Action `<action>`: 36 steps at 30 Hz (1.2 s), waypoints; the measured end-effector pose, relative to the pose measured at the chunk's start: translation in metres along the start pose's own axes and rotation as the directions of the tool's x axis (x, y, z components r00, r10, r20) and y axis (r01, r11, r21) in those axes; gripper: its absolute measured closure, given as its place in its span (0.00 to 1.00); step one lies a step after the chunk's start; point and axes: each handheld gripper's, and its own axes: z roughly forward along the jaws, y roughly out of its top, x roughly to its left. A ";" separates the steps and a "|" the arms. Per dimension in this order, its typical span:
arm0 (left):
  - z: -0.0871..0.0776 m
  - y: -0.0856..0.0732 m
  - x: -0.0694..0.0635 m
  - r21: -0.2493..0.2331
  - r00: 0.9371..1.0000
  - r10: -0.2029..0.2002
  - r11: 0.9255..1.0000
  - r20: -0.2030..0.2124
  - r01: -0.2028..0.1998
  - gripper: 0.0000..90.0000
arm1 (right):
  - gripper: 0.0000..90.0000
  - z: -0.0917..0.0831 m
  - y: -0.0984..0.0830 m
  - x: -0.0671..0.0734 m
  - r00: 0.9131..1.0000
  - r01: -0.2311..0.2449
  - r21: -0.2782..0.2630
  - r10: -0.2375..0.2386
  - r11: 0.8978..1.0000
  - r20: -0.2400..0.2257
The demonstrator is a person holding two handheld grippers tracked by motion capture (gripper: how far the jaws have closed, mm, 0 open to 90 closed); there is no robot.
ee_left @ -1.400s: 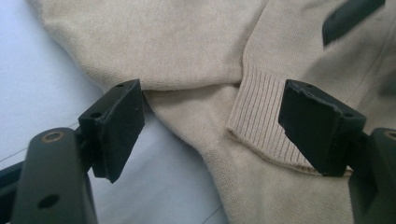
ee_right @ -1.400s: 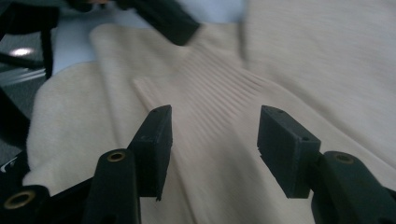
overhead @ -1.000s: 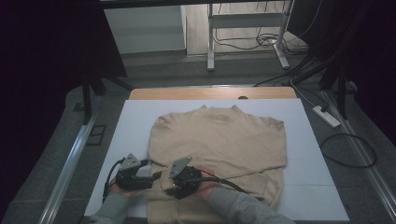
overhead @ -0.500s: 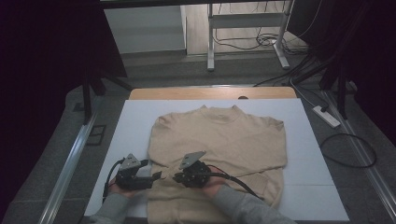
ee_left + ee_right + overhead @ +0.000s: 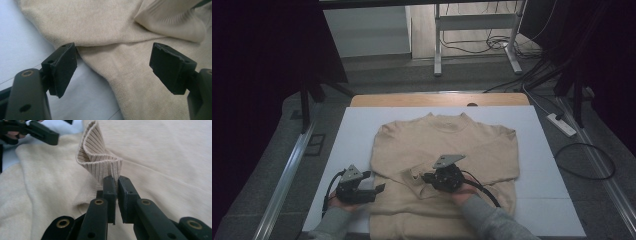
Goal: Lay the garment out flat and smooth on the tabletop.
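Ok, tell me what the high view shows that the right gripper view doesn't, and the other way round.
High view alone: the whole beige sweater laid flat on the white table, its collar at the far side, plus the floor and cables beyond. Right gripper view alone: the ribbing of the sleeve cuff, pinched upright between the right hand-held gripper jaws. Both share: the sweater, that lifted cuff, and the left hand-held gripper, open at the sweater's left edge.
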 end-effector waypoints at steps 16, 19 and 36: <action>0.000 0.000 0.000 0.000 1.000 -0.002 1.000 -0.002 0.002 0.24 | 0.93 -0.058 -0.029 -0.039 0.988 -0.088 -0.069 0.096 0.994 0.123; 0.000 0.000 0.000 0.001 1.000 -0.003 1.000 -0.002 0.003 0.23 | 0.93 -0.065 -0.032 -0.044 0.984 -0.098 -0.082 0.109 0.992 0.140; -0.001 -0.001 0.000 0.004 1.000 0.001 1.000 -0.002 -0.001 0.23 | 0.93 -0.133 -0.071 -0.079 0.926 -0.203 -0.166 0.245 0.965 0.287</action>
